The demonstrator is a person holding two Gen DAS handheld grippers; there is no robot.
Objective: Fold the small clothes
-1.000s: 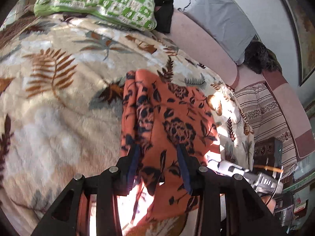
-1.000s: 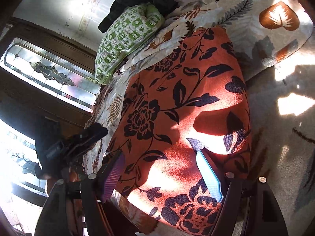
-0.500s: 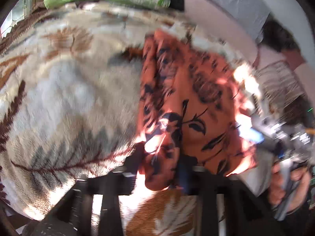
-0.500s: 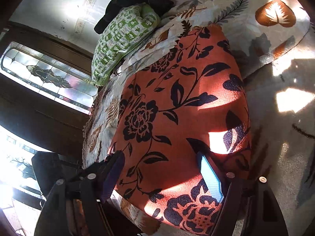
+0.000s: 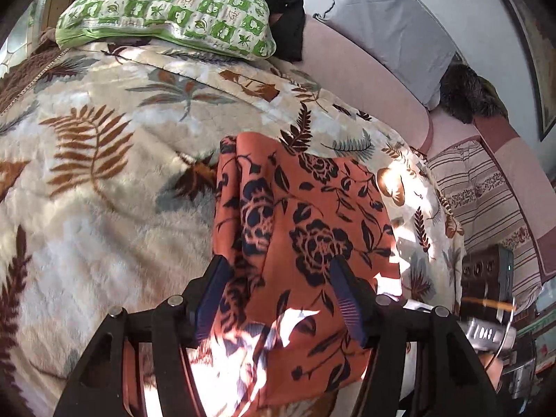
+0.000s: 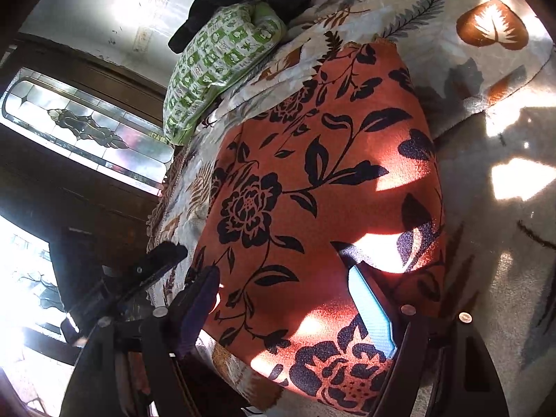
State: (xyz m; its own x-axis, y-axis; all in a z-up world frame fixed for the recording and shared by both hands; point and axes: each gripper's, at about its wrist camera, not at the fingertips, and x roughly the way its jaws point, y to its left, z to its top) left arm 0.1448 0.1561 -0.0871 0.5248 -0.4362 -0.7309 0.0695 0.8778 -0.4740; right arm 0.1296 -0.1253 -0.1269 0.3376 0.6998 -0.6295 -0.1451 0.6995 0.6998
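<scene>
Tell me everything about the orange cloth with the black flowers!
The orange cloth is thin, soft-looking fabric printed with black roses, leaves and vines. It lies folded into a narrow, long shape on the fluffy leaf-patterned blanket, its near end hanging over the edge. Sun patches fall on it. The left hand-held gripper, whose jaws have just been opening, and the right hand-held gripper both straddle it, open.

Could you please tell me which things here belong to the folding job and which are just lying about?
Part of the job:
orange floral garment
left gripper
right gripper

Lying about:
green checked pillow
black clothing
grey cushion
leaf-print blanket
</scene>
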